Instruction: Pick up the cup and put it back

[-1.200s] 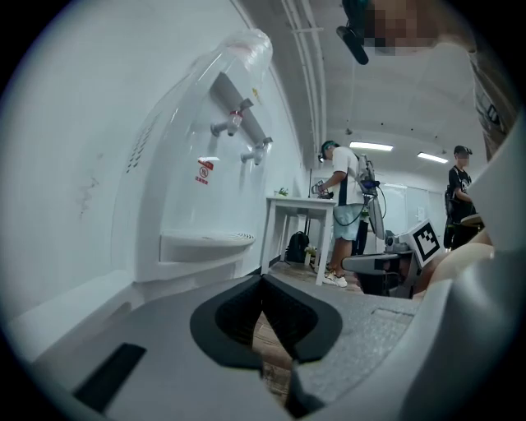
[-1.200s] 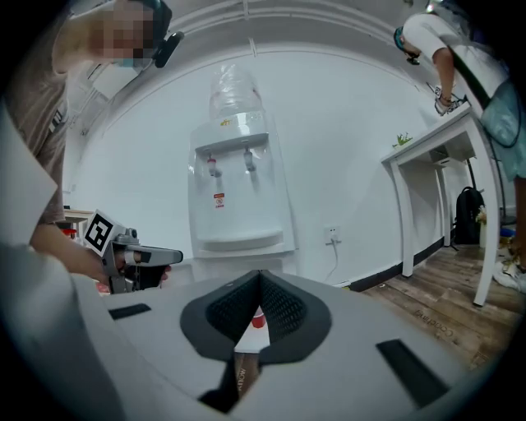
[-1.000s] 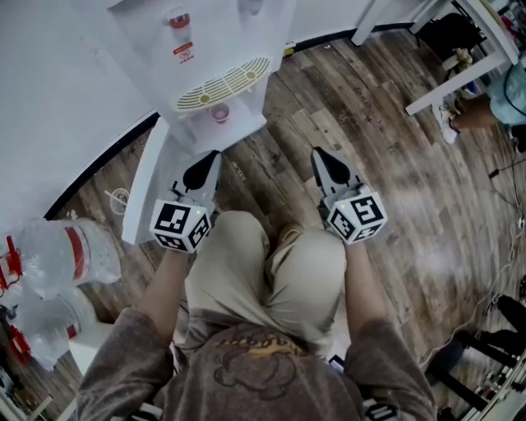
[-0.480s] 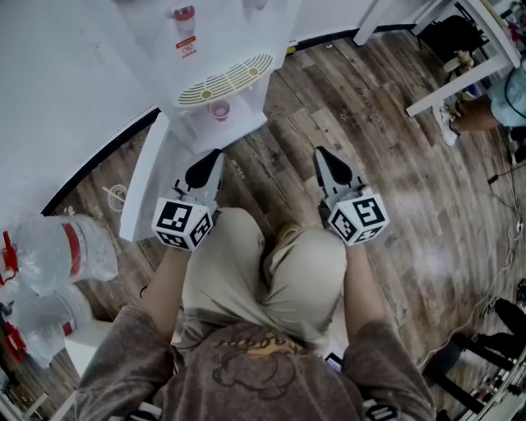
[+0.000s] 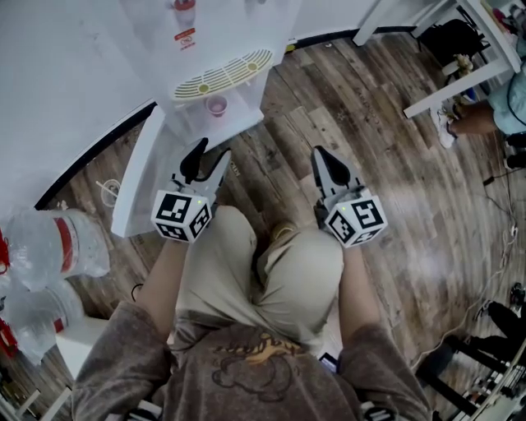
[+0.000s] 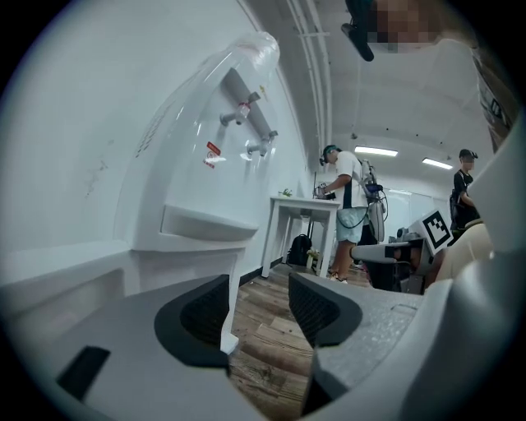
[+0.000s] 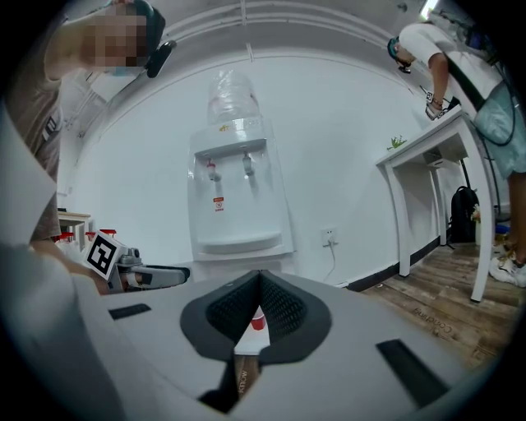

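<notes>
The cup [image 5: 216,105] stands upright, mouth up, at 12 o'clock from the left gripper [image 5: 212,150] — fingers opening, nothing between. The right gripper [image 5: 320,156] — fingers closed together — partly hides it in its own view.

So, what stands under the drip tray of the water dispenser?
A small red cup stands on the shelf below the drip tray. The tray covers the space behind it.

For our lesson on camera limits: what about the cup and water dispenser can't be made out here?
- cup contents: too small in the head view; in the right gripper view the shut right gripper partly covers it.
- water dispenser top: cut off by the head view's upper edge.
- red label print: too small in every view.
</notes>
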### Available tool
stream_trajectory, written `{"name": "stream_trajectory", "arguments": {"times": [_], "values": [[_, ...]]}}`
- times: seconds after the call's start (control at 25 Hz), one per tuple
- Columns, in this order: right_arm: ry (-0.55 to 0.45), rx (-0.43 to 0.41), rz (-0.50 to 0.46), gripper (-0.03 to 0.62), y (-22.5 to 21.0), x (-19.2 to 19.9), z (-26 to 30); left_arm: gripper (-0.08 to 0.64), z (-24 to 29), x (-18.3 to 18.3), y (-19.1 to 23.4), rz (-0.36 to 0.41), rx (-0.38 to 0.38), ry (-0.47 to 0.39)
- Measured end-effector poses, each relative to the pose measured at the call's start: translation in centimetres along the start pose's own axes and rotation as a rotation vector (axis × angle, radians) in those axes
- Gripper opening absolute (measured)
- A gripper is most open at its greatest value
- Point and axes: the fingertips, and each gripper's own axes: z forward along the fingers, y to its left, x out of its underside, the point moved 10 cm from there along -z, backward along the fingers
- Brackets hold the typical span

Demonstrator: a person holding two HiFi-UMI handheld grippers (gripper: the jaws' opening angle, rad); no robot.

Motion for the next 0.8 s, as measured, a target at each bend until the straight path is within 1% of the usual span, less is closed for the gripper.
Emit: {"name": "stream_trajectory", "arguments": {"times": [0.16,0.24,0.32,0.4,0.52,0.72,0.8], "values": [[0.003,-0.007,0.000,0.003,0.3,0.1,-0.2,0.300,1.0,0.9,0.9,0.006,-0.020,0.012],[0.001,-0.014,0.003,0.003,0.5,0.1,-0.3,0.354,1.7,1.5,1.4,0.005,-0.042,0.003],[-0.006,-0.020,0.007,0.003,0.7,0.0,-0.4,0.388,2.5,2.0,1.9,0.004,-0.060,-0.009],[-0.009,-0.022,0.017,0.004,0.8,0.0,-0.6,0.394,3.5,2.6,2.6,0.005,-0.074,-0.005],[-0.007,-0.019,0.044,0.003,0.7,0.1,-0.8,0.398,5.1,4.0,3.8,-0.005,-0.090,0.026],[0.005,-0.031,0.018,0.003,1.2,-0.2,-1.3,0.407,7.9,6.9,5.9,0.006,-0.123,0.071],[0.007,-0.040,0.026,0.003,1.2,-0.1,-1.4,0.408,9.0,8.0,6.7,0.009,-0.132,0.087]]}}
